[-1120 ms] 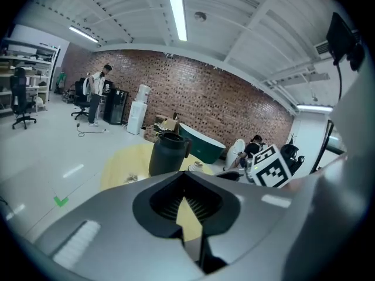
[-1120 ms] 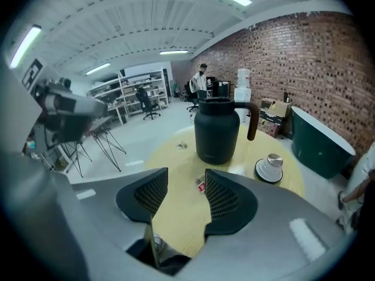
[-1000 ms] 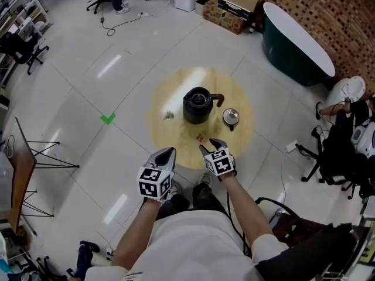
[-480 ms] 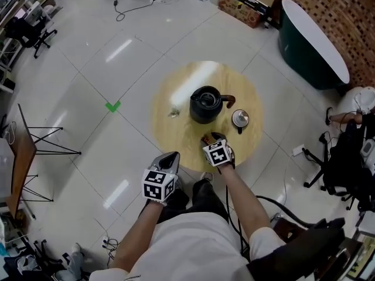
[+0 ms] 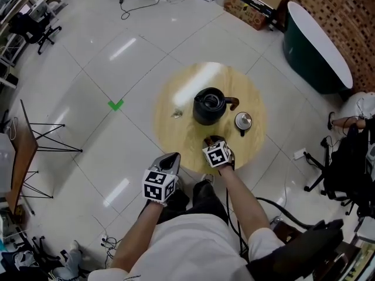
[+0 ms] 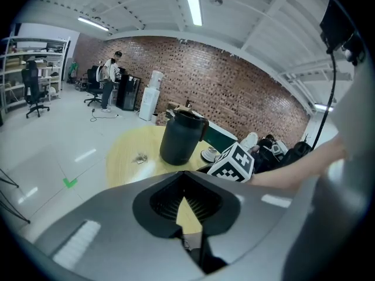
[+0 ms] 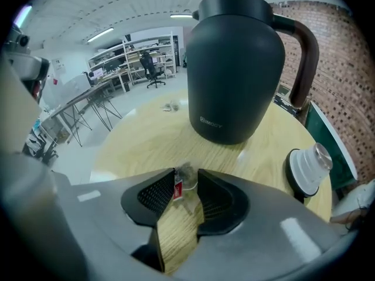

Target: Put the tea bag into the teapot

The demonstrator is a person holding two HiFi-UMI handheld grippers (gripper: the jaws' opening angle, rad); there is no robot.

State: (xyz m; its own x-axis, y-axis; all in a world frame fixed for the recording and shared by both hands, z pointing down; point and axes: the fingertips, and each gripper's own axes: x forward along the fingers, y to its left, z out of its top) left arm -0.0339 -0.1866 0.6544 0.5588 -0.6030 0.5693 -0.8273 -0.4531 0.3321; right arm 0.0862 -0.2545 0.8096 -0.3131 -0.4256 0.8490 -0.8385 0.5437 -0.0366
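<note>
Your right tool [image 5: 211, 140] has moved forward from the tabletop's [image 5: 176, 133] near rim to the tea bag [image 7: 186, 174], which now sits between its jaws as they are closing.

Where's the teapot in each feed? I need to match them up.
Head view: teapot at the round table's centre.
Left gripper view: teapot mid-frame, above the jaws.
Right gripper view: teapot fills the upper middle.
Shared landmark: the lid, lying just right of it in all three.
</note>
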